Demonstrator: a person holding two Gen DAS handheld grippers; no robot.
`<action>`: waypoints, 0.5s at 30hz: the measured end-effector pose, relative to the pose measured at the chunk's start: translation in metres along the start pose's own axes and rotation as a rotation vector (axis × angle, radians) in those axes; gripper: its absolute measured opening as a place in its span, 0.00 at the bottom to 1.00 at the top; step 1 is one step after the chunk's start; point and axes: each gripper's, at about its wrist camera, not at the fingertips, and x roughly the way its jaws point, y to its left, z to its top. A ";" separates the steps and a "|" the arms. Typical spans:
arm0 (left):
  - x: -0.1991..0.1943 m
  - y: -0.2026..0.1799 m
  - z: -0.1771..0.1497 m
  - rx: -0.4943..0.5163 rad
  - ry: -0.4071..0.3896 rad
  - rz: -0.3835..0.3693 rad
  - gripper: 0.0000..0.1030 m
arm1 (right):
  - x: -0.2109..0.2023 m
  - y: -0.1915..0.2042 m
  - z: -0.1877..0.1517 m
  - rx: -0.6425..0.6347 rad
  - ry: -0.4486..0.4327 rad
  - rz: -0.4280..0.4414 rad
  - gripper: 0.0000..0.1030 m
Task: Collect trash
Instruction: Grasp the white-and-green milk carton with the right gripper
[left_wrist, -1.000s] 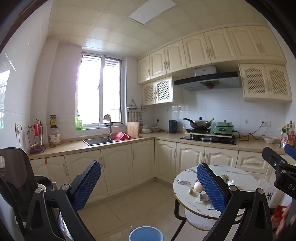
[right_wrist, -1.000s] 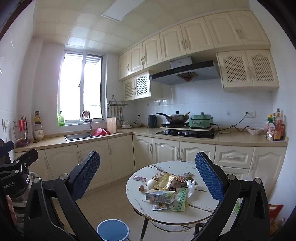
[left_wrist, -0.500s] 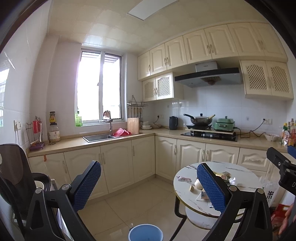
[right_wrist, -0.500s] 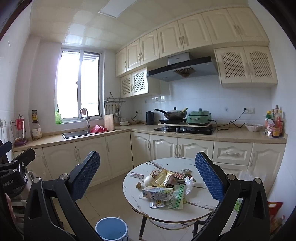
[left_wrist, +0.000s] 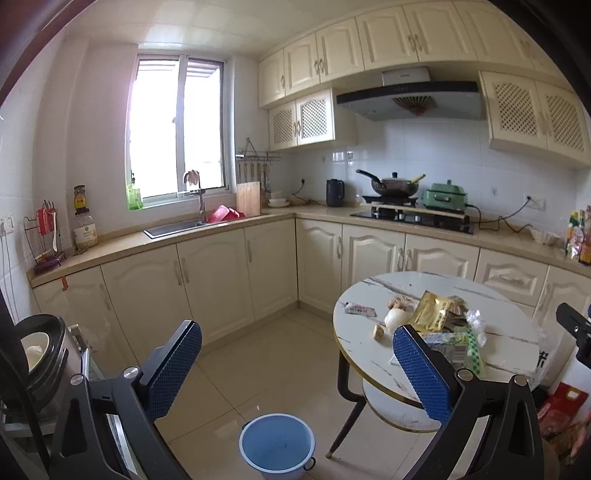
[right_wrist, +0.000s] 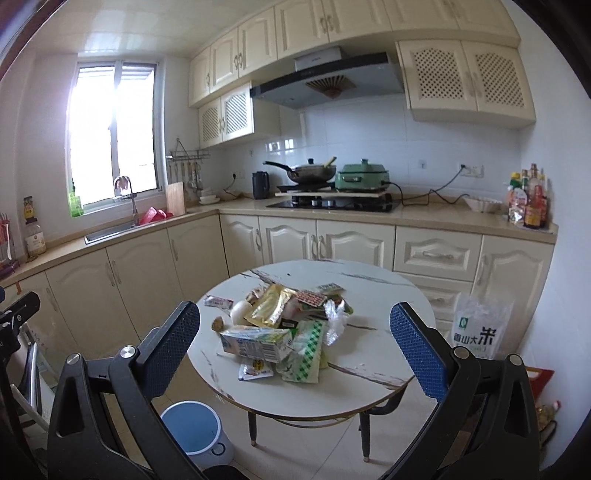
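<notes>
A pile of trash (right_wrist: 284, 325) lies on a round white marble table (right_wrist: 369, 384): a milk carton (right_wrist: 255, 343), a gold wrapper (right_wrist: 271, 306), a green checked packet (right_wrist: 304, 350) and small sachets. The pile also shows in the left wrist view (left_wrist: 436, 321). A blue bin (right_wrist: 192, 430) stands on the floor left of the table, and shows in the left wrist view (left_wrist: 277, 445). My right gripper (right_wrist: 295, 350) is open and empty, held short of the table. My left gripper (left_wrist: 295, 365) is open and empty, above the floor left of the table.
Cream cabinets and a counter (left_wrist: 221, 236) with a sink (left_wrist: 173, 227) and a stove (right_wrist: 332, 203) run behind. A rice bag (right_wrist: 480, 332) leans right of the table. A black chair and appliance (left_wrist: 37, 354) stand at the left.
Both grippers have moved forward toward the table and tilted down; the table, trash and bin look larger and nearer. Both stay open.
</notes>
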 end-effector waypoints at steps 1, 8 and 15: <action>0.011 -0.004 0.006 0.009 0.021 -0.005 0.99 | 0.010 -0.005 -0.006 0.003 0.023 0.001 1.00; 0.084 -0.023 0.027 0.054 0.136 -0.043 0.99 | 0.091 -0.012 -0.039 -0.071 0.165 0.078 1.00; 0.151 -0.026 0.042 0.071 0.213 -0.078 0.99 | 0.182 0.030 -0.046 -0.289 0.277 0.237 1.00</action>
